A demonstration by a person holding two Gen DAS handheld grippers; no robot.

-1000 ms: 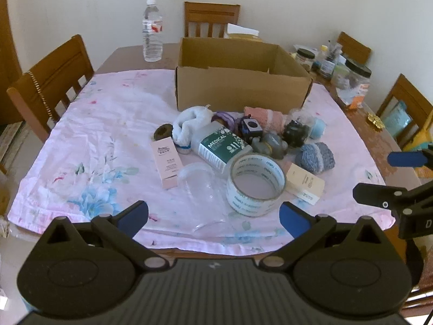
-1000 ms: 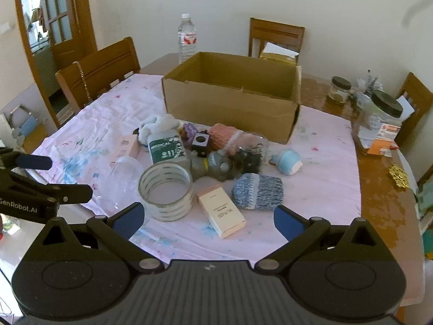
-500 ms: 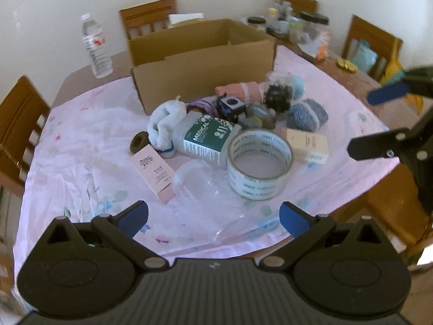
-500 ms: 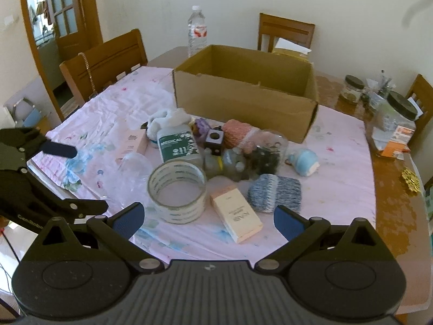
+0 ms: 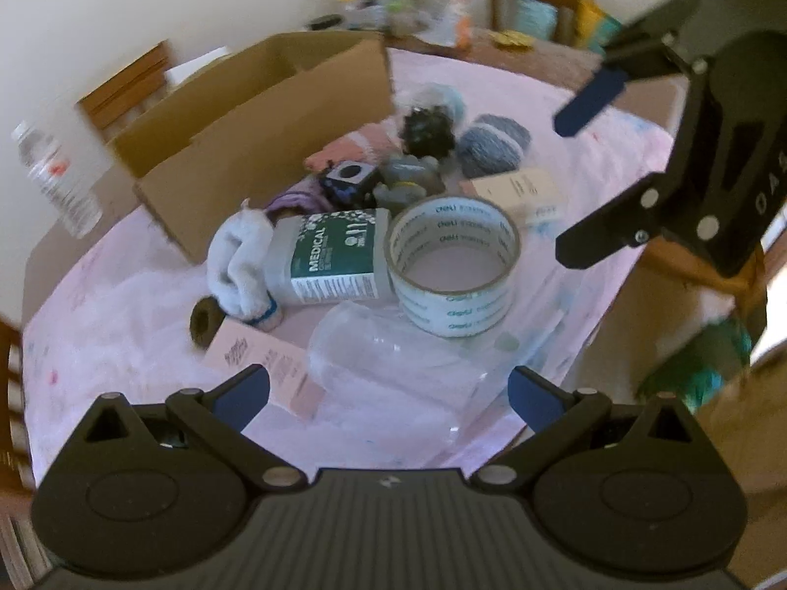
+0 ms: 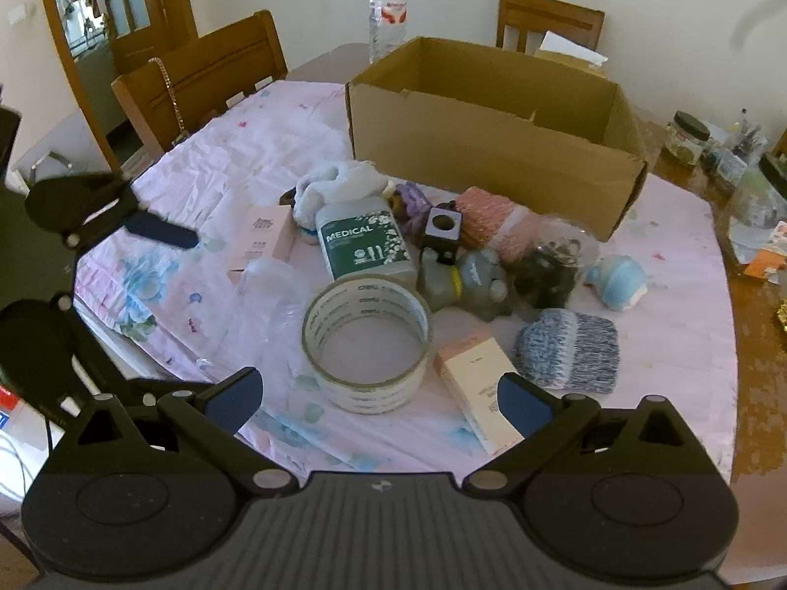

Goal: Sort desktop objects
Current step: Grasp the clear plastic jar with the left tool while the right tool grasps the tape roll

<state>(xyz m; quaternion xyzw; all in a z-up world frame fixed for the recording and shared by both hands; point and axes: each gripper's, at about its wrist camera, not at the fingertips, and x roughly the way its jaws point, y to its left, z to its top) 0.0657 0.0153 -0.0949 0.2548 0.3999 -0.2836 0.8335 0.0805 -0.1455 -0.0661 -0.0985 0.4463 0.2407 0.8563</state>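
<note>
Approach step, nothing sorted yet. Left gripper and right gripper hover at the worktop's near edge, jaws apart, empty. Tape roll nearest; cardboard box far, apparently empty. Next: lower onto one item.

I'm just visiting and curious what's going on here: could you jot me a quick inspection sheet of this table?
Surface: table under a pink floral cloth.
Job's things: tape roll, MEDICAL bottle, grey knit piece and other small items; open cardboard box behind them.
Clutter: jars at the table's right.
Grippers: left gripper and right gripper open, holding nothing.
Cables: nothing seen.
Surroundings: wooden chairs, water bottle.
</note>
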